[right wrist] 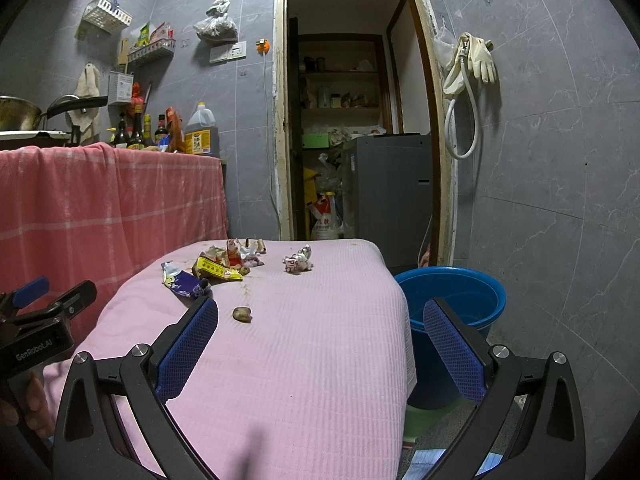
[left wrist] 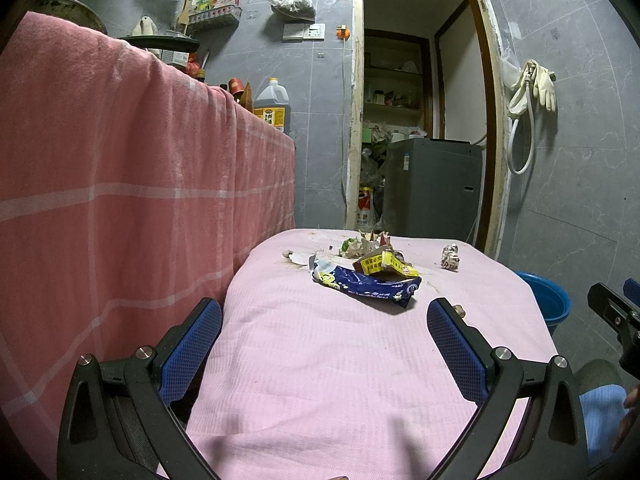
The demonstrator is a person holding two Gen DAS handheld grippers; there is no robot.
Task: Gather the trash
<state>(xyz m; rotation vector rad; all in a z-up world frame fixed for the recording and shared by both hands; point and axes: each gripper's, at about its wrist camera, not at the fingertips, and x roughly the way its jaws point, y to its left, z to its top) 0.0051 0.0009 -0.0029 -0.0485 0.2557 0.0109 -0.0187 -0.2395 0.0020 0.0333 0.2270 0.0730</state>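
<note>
Trash lies on the far half of a table under a pink cloth. A blue snack wrapper lies nearest, with a yellow packet on it and crumpled paper behind. A small crumpled white wrapper lies apart to the right; it also shows in the right wrist view. A brown nut shell lies nearer me. A blue bucket stands on the floor right of the table. My left gripper is open and empty, short of the wrapper. My right gripper is open and empty over the table's right edge.
A counter draped in a pink checked cloth stands close on the left, with bottles and an oil jug on it. A doorway to a storeroom opens behind the table. A hose and gloves hang on the right wall.
</note>
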